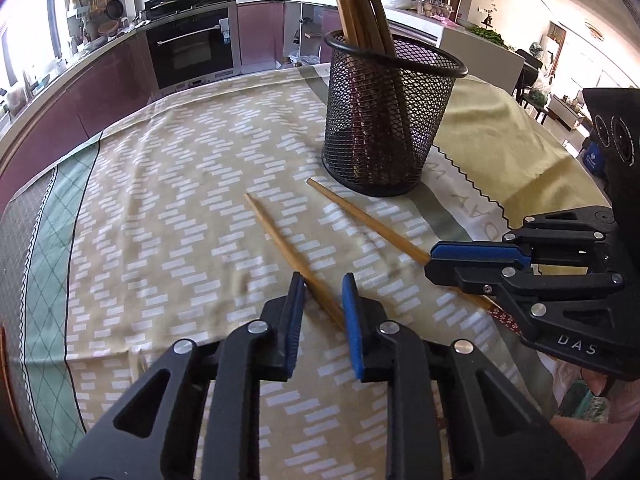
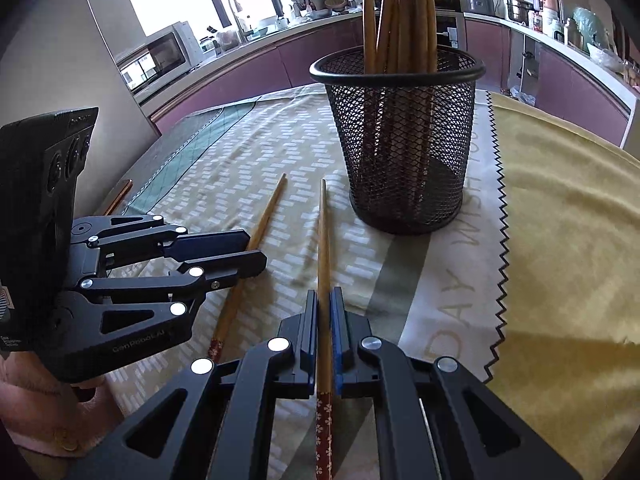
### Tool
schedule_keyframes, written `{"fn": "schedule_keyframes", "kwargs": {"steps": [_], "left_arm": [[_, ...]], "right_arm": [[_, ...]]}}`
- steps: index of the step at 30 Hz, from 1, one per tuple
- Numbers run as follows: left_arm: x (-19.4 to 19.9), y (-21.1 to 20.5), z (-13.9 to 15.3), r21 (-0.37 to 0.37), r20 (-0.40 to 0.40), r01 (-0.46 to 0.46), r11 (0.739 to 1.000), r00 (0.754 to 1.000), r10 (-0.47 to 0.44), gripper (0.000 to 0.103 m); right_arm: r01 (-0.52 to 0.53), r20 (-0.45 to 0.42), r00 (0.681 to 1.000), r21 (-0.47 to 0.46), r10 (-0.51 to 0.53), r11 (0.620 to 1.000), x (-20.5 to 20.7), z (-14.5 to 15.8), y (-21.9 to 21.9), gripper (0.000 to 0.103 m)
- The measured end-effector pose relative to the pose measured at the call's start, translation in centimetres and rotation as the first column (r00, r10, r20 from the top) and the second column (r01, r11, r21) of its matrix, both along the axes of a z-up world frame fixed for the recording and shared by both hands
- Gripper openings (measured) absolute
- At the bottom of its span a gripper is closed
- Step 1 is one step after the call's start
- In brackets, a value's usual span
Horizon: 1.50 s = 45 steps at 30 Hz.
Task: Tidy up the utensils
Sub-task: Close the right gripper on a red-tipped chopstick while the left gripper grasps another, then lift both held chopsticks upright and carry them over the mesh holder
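Clenched on one chopstick (image 2: 322, 240) with the right gripper (image 2: 320, 300) jaws; released around other chopstick (image 1: 280, 240) with left gripper (image 1: 320, 284) jaws; mesh cup (image 1: 384, 128) at one o'clock.

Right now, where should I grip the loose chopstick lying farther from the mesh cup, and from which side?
Take the chopstick on its thicker half, toward the red patterned end; the tip tapers thin. It lies flat on the tablecloth, so come from above, one of the fingers on each long side, squared across the shaft.

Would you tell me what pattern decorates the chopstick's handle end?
Dark red with small pale flowers, clearest in the right wrist view.
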<state>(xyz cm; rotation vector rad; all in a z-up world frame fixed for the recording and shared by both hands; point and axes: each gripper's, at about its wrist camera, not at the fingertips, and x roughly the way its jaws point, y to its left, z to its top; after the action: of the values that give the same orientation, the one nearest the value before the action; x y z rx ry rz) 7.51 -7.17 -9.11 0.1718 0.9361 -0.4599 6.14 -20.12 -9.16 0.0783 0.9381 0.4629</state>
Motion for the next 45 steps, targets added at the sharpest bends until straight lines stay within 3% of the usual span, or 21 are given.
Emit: {"fn": "schedule_keyframes", "kwargs": {"steps": [3,9,12,18,24,45], "left_arm": [[-0.1,0.6,0.0,-0.015,-0.009,0.005,1.0,1.0,-0.005,0.009],[-0.2,1.3,0.1,-0.033,-0.02,-0.011,0.999,1.0,0.011,0.009],[-0.2,1.0,0.1,-0.021,-0.015,-0.008,1.0,1.0,0.008,0.024],[0.2,0.2,0.1,0.02,-0.005,0.003,1.0,1.0,-0.003,0.025],[0.4,0.3,0.1,0.007,-0.004,-0.02,1.0,1.0,0.02,0.008],[-1.1,2.5,3.1,-0.11,0.039,-0.053,0.993,0.998,0.057,0.007]], "right_arm": [[-0.008,0.002,1.0,-0.007,0.009,1.0,0.0,0.0,0.3,0.006],[0.002,0.024,1.0,-0.074,0.0,0.997,0.2,0.0,1.0,0.007],[-0.006,0.036,0.999,-0.101,0.009,0.995,0.3,0.0,1.5,0.01],[-0.006,0.049,0.999,-0.124,0.013,0.992,0.8,-0.1,2.2,0.012],[0.017,0.04,0.999,-0.084,-0.014,0.996,1.1,-0.2,1.8,0.006],[-0.012,0.116,0.993,0.043,0.007,0.999,-1.1,3.3,0.1,0.006]]}}
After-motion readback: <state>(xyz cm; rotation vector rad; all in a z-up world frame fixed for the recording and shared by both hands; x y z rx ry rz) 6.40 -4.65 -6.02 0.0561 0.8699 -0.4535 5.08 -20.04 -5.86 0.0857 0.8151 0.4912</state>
